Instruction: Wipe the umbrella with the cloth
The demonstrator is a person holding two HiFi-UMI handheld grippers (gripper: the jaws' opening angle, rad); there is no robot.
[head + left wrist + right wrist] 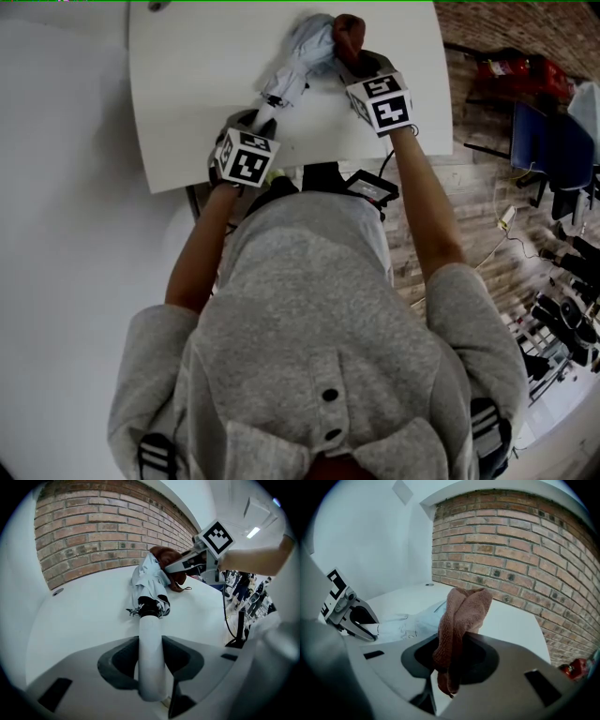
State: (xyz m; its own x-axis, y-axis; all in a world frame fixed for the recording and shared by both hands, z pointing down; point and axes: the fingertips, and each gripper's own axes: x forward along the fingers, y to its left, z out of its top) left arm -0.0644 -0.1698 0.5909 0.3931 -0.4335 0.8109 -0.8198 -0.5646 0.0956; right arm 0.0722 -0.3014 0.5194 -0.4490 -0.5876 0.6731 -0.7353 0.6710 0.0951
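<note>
A folded pale blue umbrella [302, 54] [151, 579] [411, 623] lies on the white table [187, 94]. Its white handle [265, 114] [151, 644] points toward me. My left gripper [258, 122] [151, 654] is shut on that handle, which runs straight out between the jaws. My right gripper [354, 64] [452, 656] is shut on a rust-brown cloth [348, 33] [461, 613]. The cloth [165, 555] rests against the far end of the umbrella's canopy. In the left gripper view the right gripper [187, 563] reaches in from the right over the canopy.
A brick wall [103, 531] [511, 550] stands behind the table. A small dark round object [58, 591] lies at the table's far left. To the right of the table the floor holds cables, a red item [511, 70] and blue chairs [553, 141].
</note>
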